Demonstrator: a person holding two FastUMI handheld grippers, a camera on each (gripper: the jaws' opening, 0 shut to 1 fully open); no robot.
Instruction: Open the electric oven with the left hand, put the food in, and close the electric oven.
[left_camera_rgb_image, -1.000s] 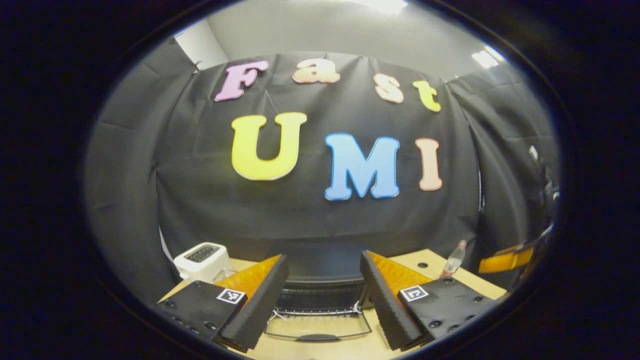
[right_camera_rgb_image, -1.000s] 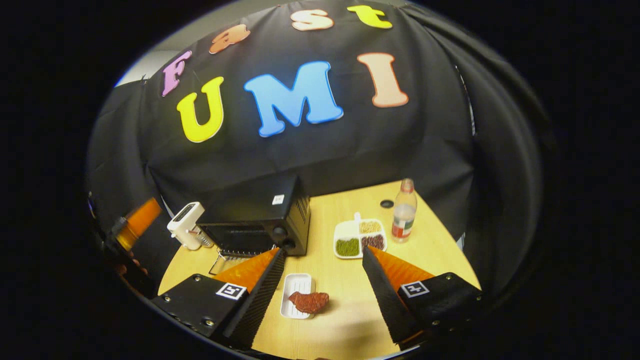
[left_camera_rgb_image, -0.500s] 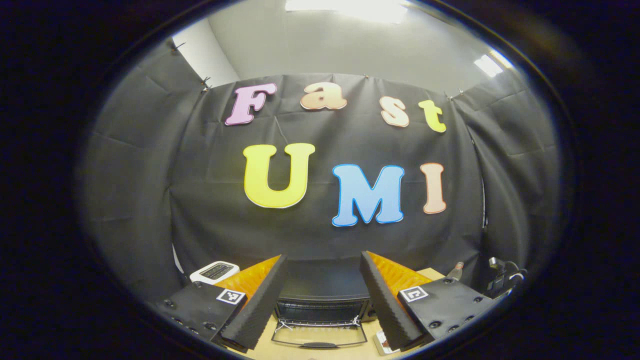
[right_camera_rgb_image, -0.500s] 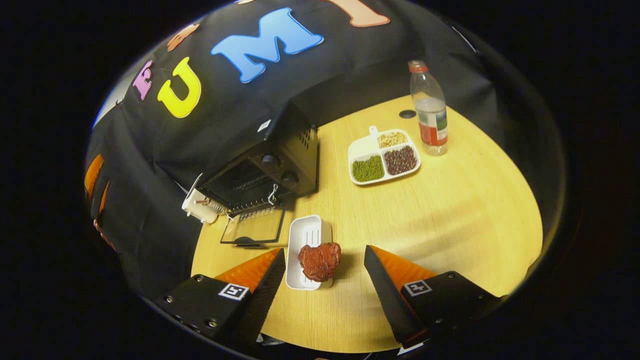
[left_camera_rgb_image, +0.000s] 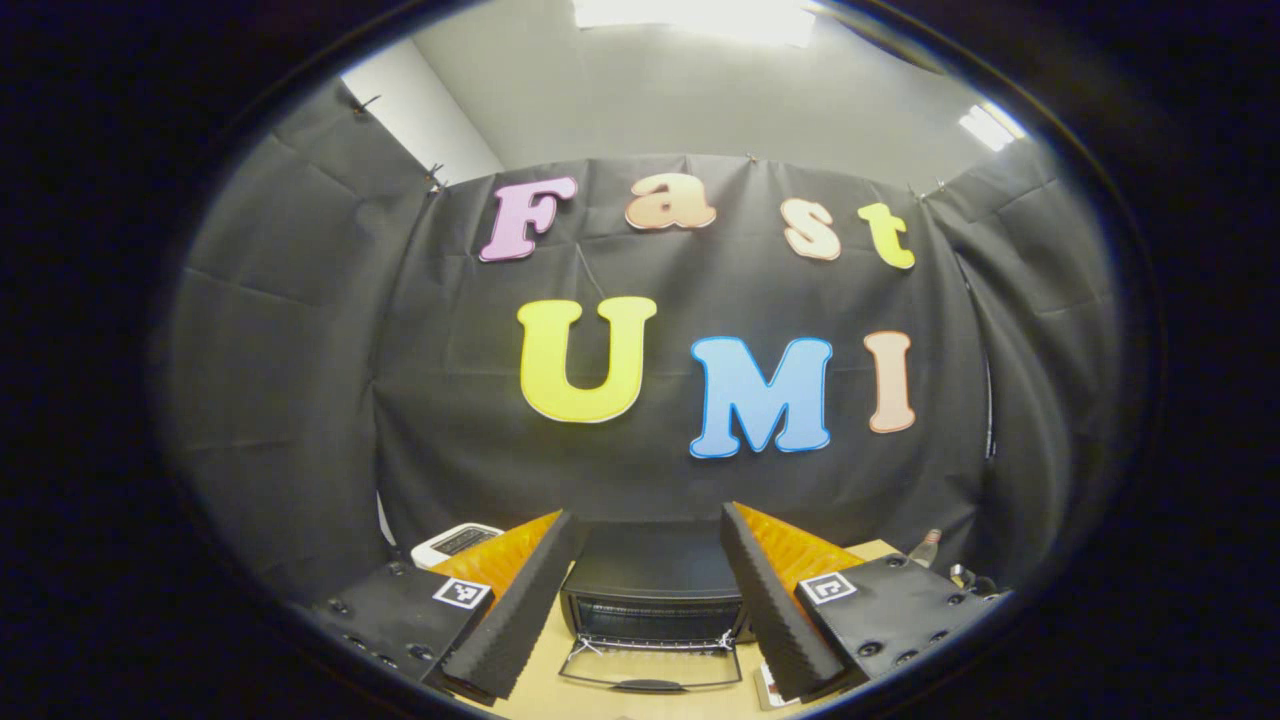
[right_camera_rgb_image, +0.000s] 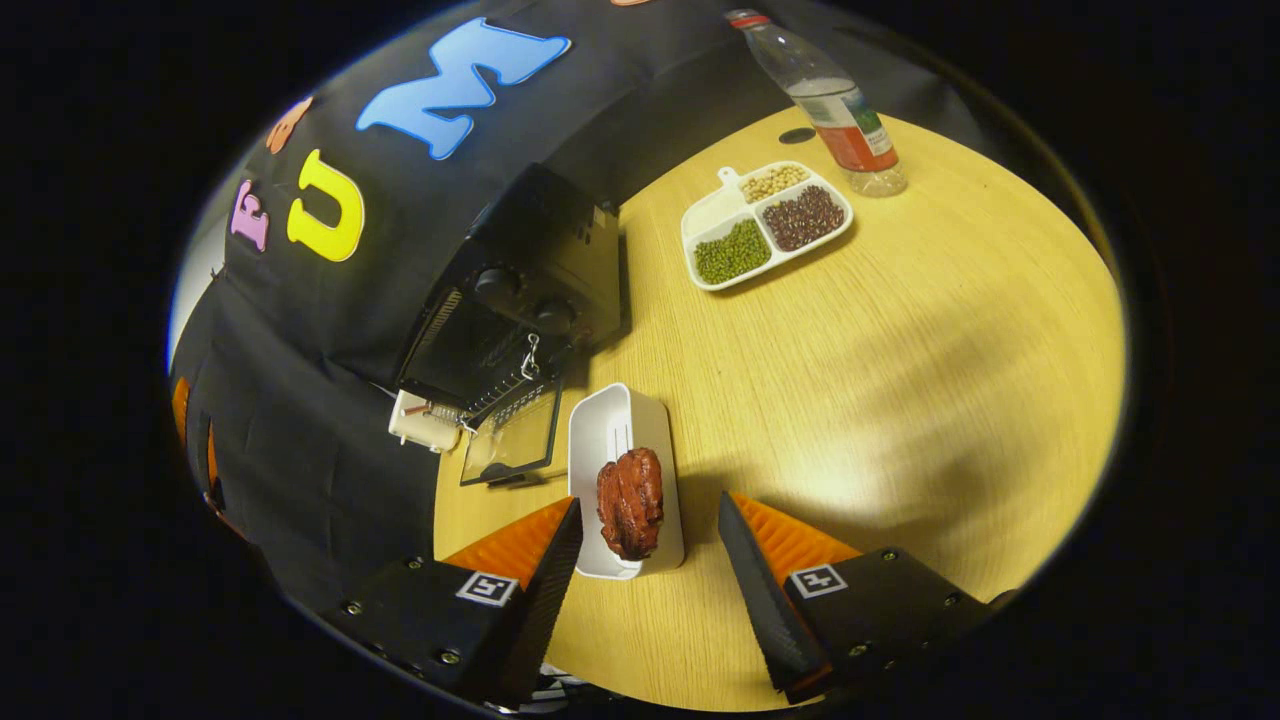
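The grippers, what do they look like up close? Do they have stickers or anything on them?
The left gripper and the right gripper look alike: two long wedge-shaped fingers with ribbed inner faces, each growing from a black block dotted with screws. Every block carries a small white square sticker with a black pattern. No cables or sleeves can be seen.

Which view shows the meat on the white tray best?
The right gripper view: the meat lies in plain sight on the near end of the white tray, just ahead of the open right tool. The left gripper view faces the oven.
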